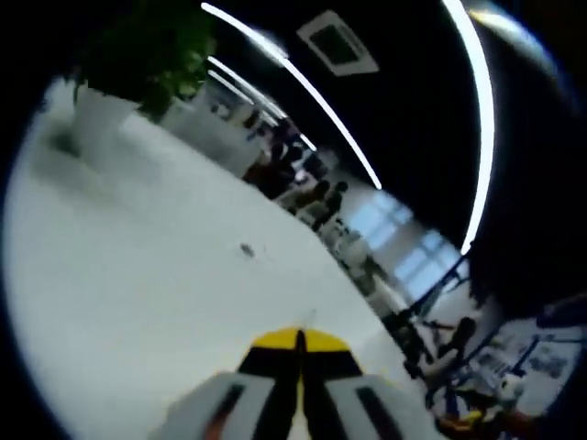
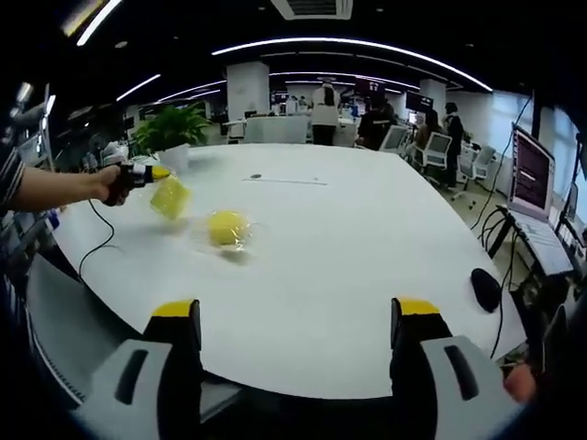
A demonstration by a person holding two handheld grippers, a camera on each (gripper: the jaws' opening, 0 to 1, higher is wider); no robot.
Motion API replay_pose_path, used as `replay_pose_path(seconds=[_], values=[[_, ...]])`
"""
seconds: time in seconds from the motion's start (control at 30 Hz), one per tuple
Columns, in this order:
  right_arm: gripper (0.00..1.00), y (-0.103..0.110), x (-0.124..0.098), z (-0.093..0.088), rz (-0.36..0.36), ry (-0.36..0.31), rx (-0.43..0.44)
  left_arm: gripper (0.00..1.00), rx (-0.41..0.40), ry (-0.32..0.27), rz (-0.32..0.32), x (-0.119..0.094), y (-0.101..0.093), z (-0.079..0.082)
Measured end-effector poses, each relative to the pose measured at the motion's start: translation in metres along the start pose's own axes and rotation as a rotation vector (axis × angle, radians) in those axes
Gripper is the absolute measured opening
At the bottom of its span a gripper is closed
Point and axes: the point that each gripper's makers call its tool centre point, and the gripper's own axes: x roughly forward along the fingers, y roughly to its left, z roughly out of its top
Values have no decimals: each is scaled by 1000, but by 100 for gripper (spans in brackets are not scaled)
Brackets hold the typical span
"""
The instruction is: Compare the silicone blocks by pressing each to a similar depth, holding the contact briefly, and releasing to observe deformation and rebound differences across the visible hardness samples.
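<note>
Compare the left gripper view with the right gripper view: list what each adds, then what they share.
Left gripper view adds: the left gripper up close, jaws shut with yellow tips touching.

Right gripper view adds: the right gripper, jaws open; a hand holding the left gripper with a yellow block at its tip; a second yellow block lying on the table; a black mouse; a laptop.

Shared: the white table, the potted plant, people in the background and ceiling light strips.
</note>
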Motion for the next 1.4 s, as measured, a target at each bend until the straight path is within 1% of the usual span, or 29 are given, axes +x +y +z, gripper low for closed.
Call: replay_pose_path(seconds=[0.07, 0.1, 0.17, 0.23, 0.3, 0.4, 0.47, 0.5, 0.53, 0.6, 0.63, 0.67, 0.73, 0.83, 0.87, 0.9, 1.0, 1.07, 1.1, 1.2, 1.23, 1.27, 1.3, 1.4], values=[[78, 5, 1, 1, 15, -1, -2, 0, 2, 6, -18, -5, -6, -1], [78, 6, 2, 1, 19, -3, -5, 0, 0, 4, -17, -7, -6, -1], [78, 9, 3, 3, 31, -11, -14, 0, -2, -12, -31, -14, -14, 2], [77, 11, 3, 3, 39, -11, -15, 0, 0, -26, -29, -20, -19, 4], [77, 13, 4, 4, 50, -23, -14, 0, 22, -43, -36, -28, -29, 9], [76, 16, 4, 3, 65, -24, -16, 0, 60, -53, -52, -39, -47, 15], [77, 17, 5, 2, 74, -27, -17, 0, 85, -67, -79, -47, -63, 21], [77, 18, 5, 2, 84, -32, -10, 0, 97, -84, -82, -52, -71, 25], [77, 20, 5, 1, 91, -35, -4, 0, 104, -85, -93, -55, -78, 26], [77, 22, 5, -2, 108, -28, 11, 0, 152, -113, -122, -63, -99, 31], [77, 24, 6, -3, 117, -32, 15, 0, 165, -119, -142, -67, -111, 33], [77, 25, 5, -4, 124, -32, 16, 0, 183, -135, -158, -71, -121, 36], [76, 28, 4, -5, 138, -28, 13, 0, 194, -171, -207, -78, -145, 41], [75, 31, 4, -5, 152, -29, 1, 0, 222, -219, -275, -86, -176, 45], [75, 33, 4, -4, 160, -33, -2, 0, 226, -232, -287, -87, -182, 45], [74, 33, 3, -3, 165, -34, -4, 0, 230, -244, -325, -89, -194, 44], [74, 36, 1, 2, 180, -42, -15, 0, 235, -267, -379, -91, -213, 39], [73, 37, -1, 5, 193, -51, -21, 0, 240, -271, -410, -92, -223, 35], [73, 39, -2, 7, 205, -54, -23, 0, 238, -270, -415, -92, -226, 33], [73, 46, -4, 14, 247, -76, -28, 0, 246, -265, -458, -93, -239, 26], [73, 53, -6, 19, 288, -99, -42, 0, 253, -261, -471, -94, -242, 24], [73, 57, -8, 23, 311, -110, -44, 0, 254, -257, -474, -94, -243, 23], [73, 65, -10, 29, 349, -123, -34, 0, 255, -250, -489, -94, -246, 21], [72, 82, -16, 43, 444, -160, 0, 0, 242, -238, -501, -94, -250, 20]])
